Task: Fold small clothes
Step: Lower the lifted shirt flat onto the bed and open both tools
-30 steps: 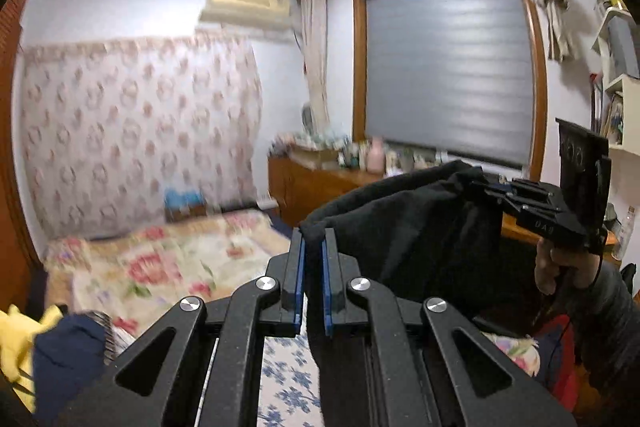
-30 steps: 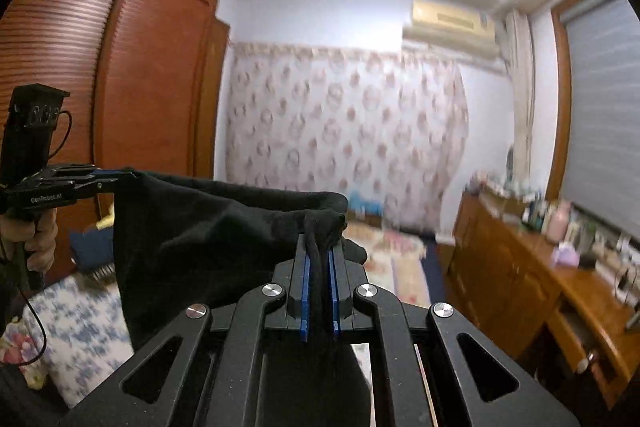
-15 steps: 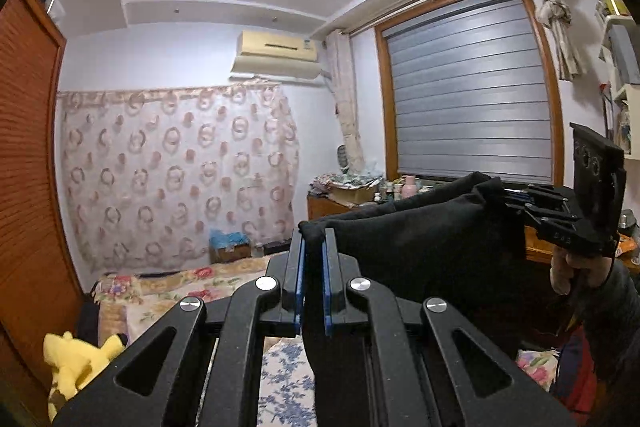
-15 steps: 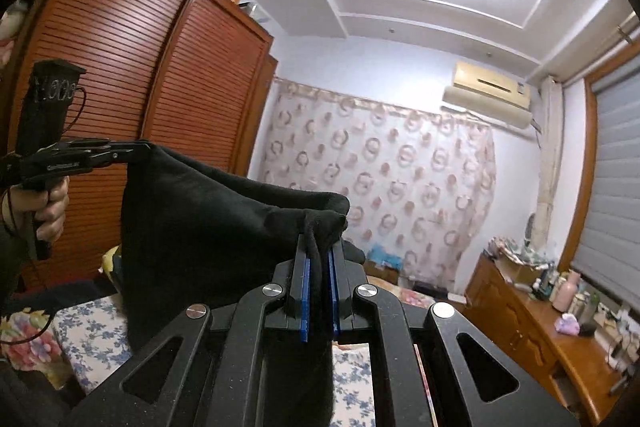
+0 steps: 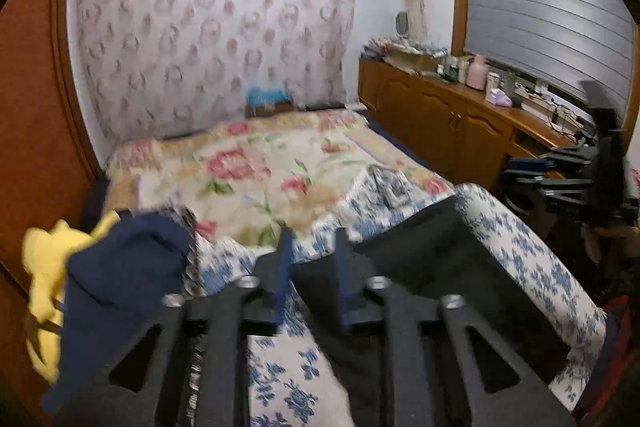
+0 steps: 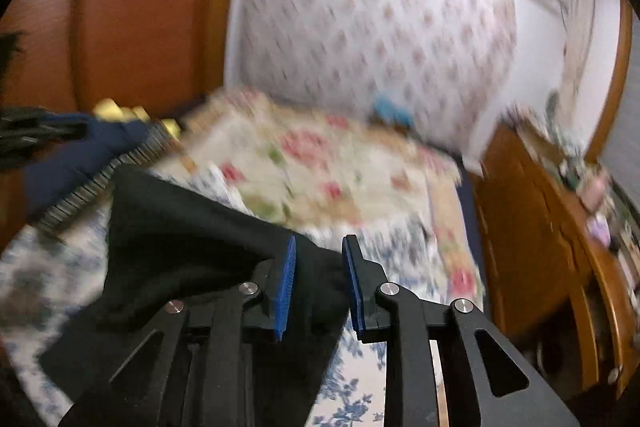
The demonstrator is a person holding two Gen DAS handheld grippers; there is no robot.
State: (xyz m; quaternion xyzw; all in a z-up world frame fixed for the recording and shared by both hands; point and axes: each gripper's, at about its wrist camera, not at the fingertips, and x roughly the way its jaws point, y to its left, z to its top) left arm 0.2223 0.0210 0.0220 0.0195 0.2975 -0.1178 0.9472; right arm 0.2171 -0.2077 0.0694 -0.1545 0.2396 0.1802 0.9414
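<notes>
A black garment (image 5: 432,267) lies spread on the blue-flowered cloth (image 5: 532,267) at the near end of the bed. My left gripper (image 5: 310,275) is open just above the garment's left edge, holding nothing. My right gripper (image 6: 318,283) is open too, with the black garment (image 6: 180,247) lying below and to the left of its fingers. The right gripper also shows at the right edge of the left wrist view (image 5: 560,175), beside the bed.
A heap of clothes with a navy piece (image 5: 120,267) and a yellow piece (image 5: 44,259) lies at the bed's left side. The floral bedspread (image 5: 260,163) stretches behind. A wooden sideboard (image 5: 448,119) with bottles stands on the right, a wooden wardrobe (image 6: 132,19) on the left.
Both grippers held the black garment stretched up in the air. They have come down to the bed, opened and let it go; it now lies on the flowered cloth.
</notes>
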